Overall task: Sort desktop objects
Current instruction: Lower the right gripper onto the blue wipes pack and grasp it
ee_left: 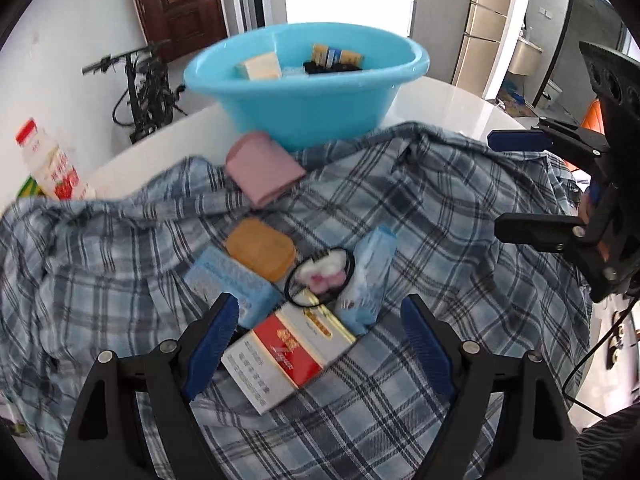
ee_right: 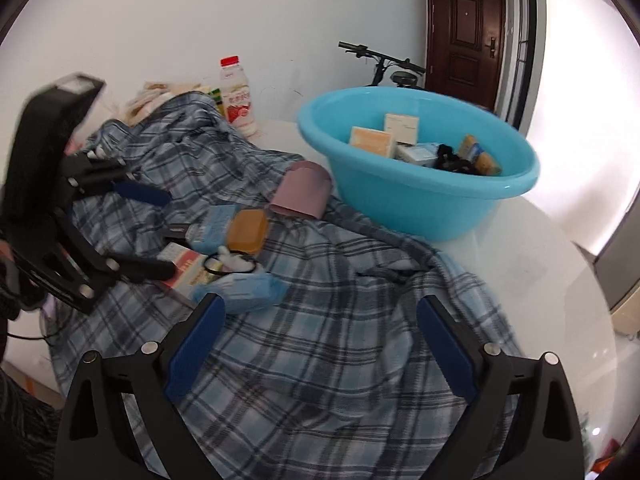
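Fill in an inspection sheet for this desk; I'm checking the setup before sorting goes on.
Surface: white table, mostly draped by a plaid shirt.
Job's things: red-white box, orange soap, blue packet, hair tie and tissue pack on the shirt; pink roll beside the blue basin, which already holds boxes.
Clutter: drink bottle at the far edge.
Grippers: left tongs open over the box; right tongs open, empty.
Cables: black cable.
Surroundings: bicycle, door.
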The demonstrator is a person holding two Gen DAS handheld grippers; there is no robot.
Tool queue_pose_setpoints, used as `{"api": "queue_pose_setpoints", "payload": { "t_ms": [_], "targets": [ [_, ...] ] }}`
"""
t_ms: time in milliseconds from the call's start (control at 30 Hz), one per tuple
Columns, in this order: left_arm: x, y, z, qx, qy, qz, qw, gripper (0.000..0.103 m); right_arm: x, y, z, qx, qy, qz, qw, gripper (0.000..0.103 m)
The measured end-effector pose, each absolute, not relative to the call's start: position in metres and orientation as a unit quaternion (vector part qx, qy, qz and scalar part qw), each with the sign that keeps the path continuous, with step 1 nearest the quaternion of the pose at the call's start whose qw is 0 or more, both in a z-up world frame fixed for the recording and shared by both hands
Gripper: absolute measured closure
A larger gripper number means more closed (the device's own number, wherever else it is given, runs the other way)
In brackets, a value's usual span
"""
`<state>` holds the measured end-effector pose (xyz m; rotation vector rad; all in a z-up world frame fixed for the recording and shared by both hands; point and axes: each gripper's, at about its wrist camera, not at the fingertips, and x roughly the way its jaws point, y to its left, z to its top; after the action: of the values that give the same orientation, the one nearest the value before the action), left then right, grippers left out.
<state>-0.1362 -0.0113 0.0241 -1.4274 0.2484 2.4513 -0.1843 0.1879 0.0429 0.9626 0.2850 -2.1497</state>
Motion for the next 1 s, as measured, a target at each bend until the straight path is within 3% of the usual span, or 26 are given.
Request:
{"api": "queue_pose_setpoints", "payload": {
  "t_ms": [333,1000],
  "targets": [
    [-0.127,-0.023,0.001,-0.507,0.083,0.848,0.132,0.018,-0.184,0.161,0.018,0.402,0.117,-0.824,0.382,0.005],
    [-0.116,-0.054,-0.023,-0.523,0.059,0.843,0.111,0.018,-0.169,0.098,-0.022,0.415,0.210,-0.793,0.395,0.004]
  ]
}}
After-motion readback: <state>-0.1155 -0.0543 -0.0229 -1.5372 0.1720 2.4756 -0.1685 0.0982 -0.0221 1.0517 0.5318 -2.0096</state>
